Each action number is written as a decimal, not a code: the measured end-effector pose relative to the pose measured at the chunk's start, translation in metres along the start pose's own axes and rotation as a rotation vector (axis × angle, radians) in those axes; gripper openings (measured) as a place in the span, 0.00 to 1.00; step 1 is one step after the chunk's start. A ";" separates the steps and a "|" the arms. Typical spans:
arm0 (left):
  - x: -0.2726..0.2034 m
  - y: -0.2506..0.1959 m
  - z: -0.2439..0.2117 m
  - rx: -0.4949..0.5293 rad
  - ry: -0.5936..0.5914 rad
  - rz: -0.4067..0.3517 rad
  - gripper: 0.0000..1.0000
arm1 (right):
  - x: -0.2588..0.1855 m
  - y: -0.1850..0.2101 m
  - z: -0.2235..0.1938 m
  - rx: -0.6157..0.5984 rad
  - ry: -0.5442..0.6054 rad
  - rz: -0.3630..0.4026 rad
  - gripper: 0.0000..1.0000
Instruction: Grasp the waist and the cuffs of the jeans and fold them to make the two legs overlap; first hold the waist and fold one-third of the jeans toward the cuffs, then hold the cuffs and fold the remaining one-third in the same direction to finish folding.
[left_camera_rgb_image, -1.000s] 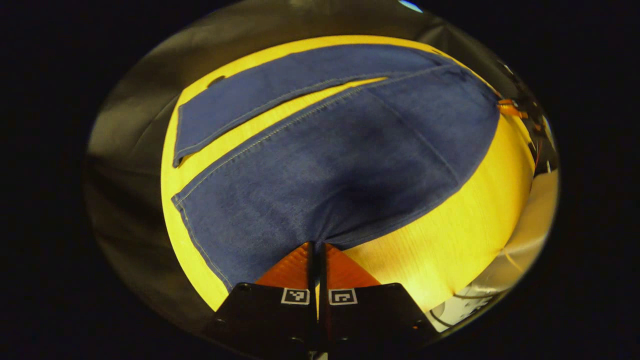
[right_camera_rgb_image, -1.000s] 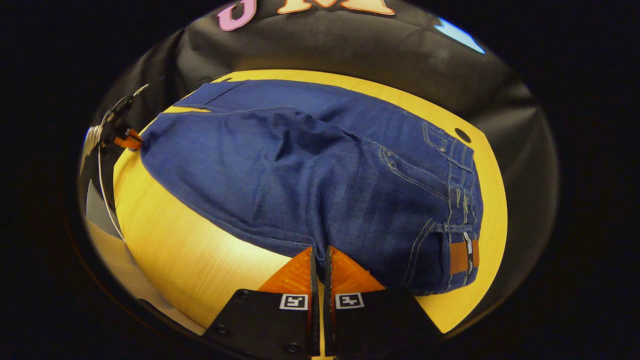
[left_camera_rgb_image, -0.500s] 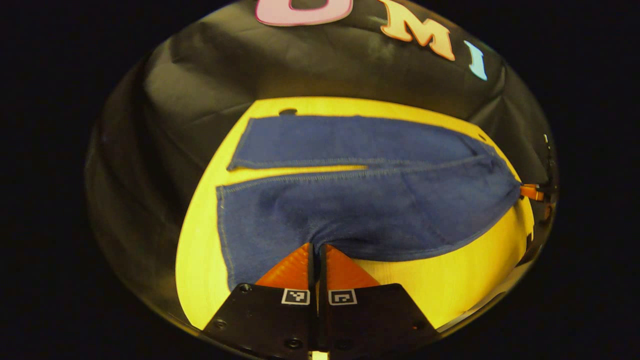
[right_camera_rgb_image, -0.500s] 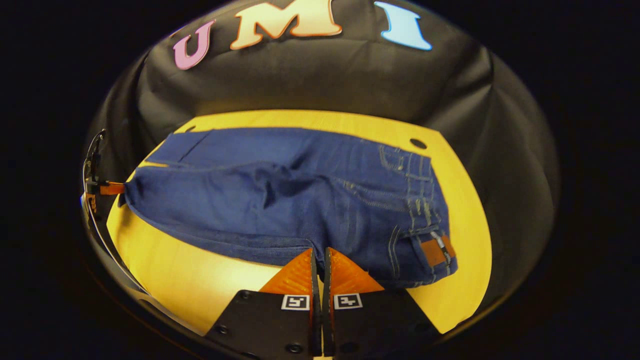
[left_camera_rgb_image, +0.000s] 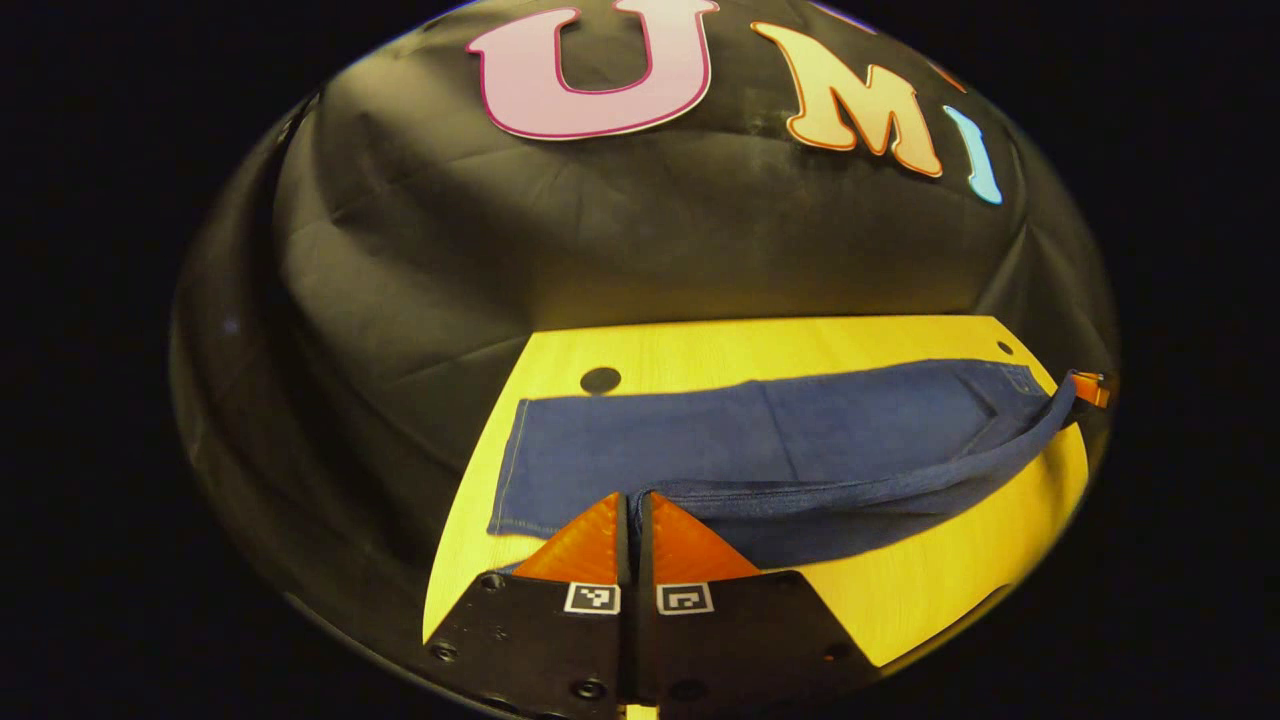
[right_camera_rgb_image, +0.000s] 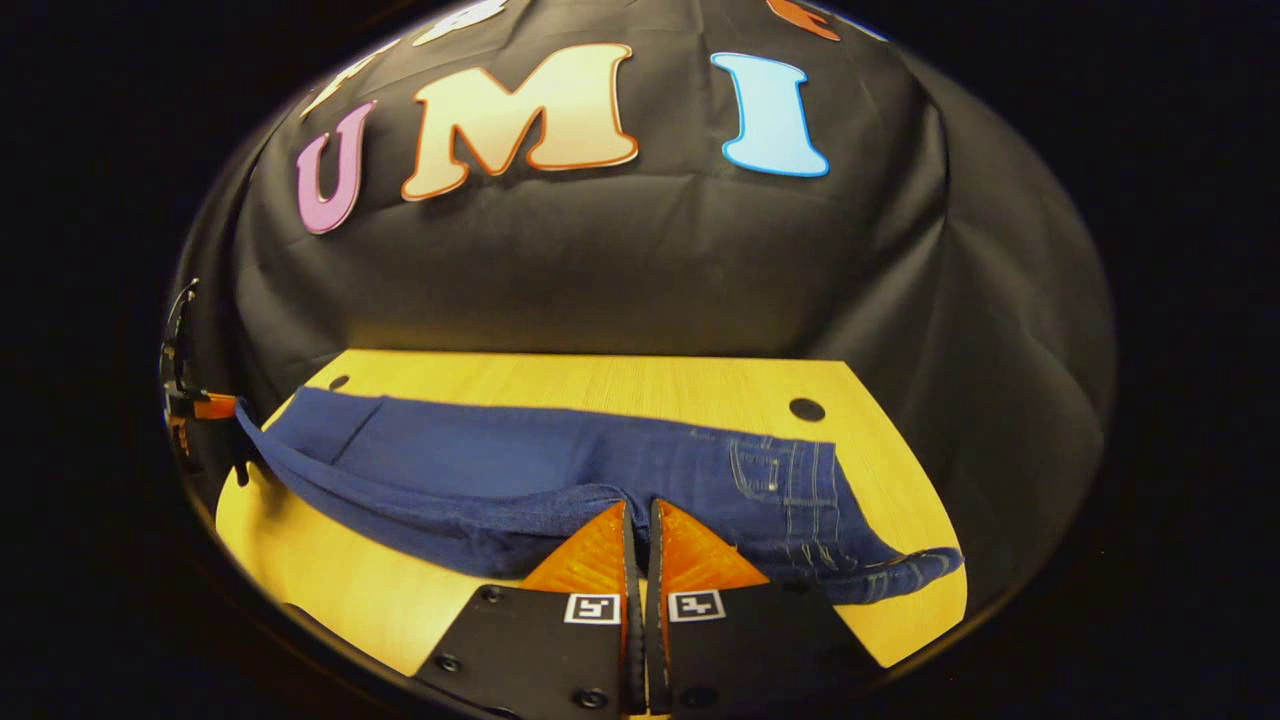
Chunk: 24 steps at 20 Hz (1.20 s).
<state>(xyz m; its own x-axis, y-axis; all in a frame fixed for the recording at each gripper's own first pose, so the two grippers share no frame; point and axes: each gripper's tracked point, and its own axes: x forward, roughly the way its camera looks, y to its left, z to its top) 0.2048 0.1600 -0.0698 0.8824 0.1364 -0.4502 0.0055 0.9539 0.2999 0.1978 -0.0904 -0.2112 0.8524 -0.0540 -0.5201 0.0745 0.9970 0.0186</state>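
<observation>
Dark blue jeans (left_camera_rgb_image: 790, 440) lie lengthwise on the yellow wooden table (left_camera_rgb_image: 940, 570). My left gripper (left_camera_rgb_image: 632, 497) is shut on the near leg's edge close to the cuff, which it holds raised off the table. My right gripper (right_camera_rgb_image: 640, 505) is shut on the near edge of the jeans (right_camera_rgb_image: 520, 460) beside the waist (right_camera_rgb_image: 790, 480) with its stitched pocket. The near leg hangs in a sagging fold between both grippers, just in front of the far leg. The right gripper's orange finger (left_camera_rgb_image: 1092, 388) shows at the far right, the left gripper's finger (right_camera_rgb_image: 210, 405) at the far left.
Round holes sit in the table top near the far corners (left_camera_rgb_image: 600, 380) (right_camera_rgb_image: 806, 409). The black cloth wall (right_camera_rgb_image: 600, 270) rises directly behind the table's far edge. Bare yellow table (right_camera_rgb_image: 330, 590) lies in front of the jeans.
Both grippers have lifted the near leg's edge and carried it toward the far leg. Both views have tipped up from looking down at the spread jeans to looking along the table.
</observation>
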 end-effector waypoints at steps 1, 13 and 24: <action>0.011 0.003 0.008 0.002 -0.015 0.020 0.00 | 0.013 0.001 0.010 0.007 -0.022 -0.008 0.03; 0.141 -0.023 0.019 0.217 0.040 0.190 0.00 | 0.185 0.013 -0.007 0.082 0.032 -0.054 0.04; 0.092 -0.085 0.052 0.195 -0.075 0.085 0.95 | 0.144 0.004 0.006 0.197 0.050 0.039 0.95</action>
<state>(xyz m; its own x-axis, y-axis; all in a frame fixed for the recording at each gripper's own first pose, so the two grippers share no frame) 0.3104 0.0779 -0.0931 0.9160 0.1874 -0.3547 0.0137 0.8690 0.4946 0.3240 -0.0948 -0.2810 0.8304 -0.0076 -0.5571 0.1456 0.9681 0.2038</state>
